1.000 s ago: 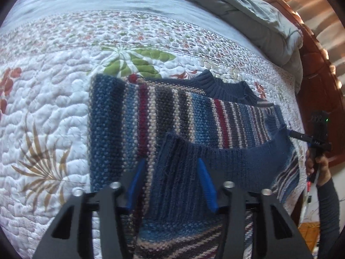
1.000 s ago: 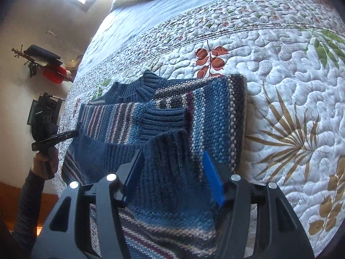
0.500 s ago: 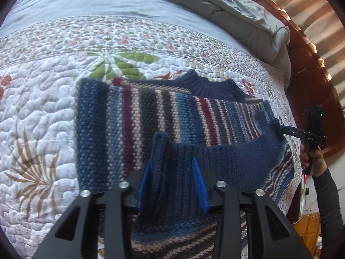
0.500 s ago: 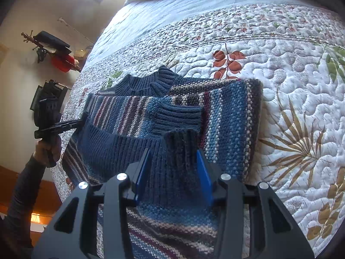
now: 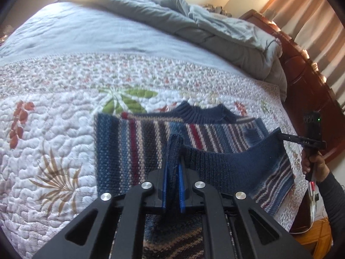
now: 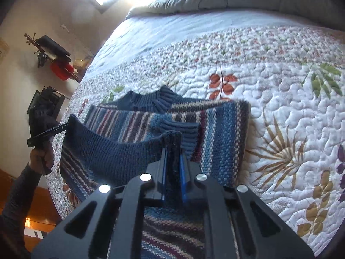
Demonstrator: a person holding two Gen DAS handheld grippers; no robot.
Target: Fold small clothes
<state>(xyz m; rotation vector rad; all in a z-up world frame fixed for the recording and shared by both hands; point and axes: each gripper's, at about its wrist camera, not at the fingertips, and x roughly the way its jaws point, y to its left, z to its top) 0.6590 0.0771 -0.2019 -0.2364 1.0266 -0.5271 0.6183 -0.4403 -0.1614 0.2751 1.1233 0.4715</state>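
Clamping the navy ribbed hem, both jaws are clenched on the striped sweater (image 5: 133,149), one at each lower corner. Left gripper (image 5: 172,185) and right gripper (image 6: 173,168) hold the hem raised above the sweater's body, which lies flat on the quilted bed (image 5: 54,142). Each hand grips its handle upright.

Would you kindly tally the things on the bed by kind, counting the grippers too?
Striped blue knitted sweater: 1
Floral quilted white bedspread: 1
Rumpled grey duvet: 1
Black two-finger grippers, left gripper and right gripper: 2
Total: 5
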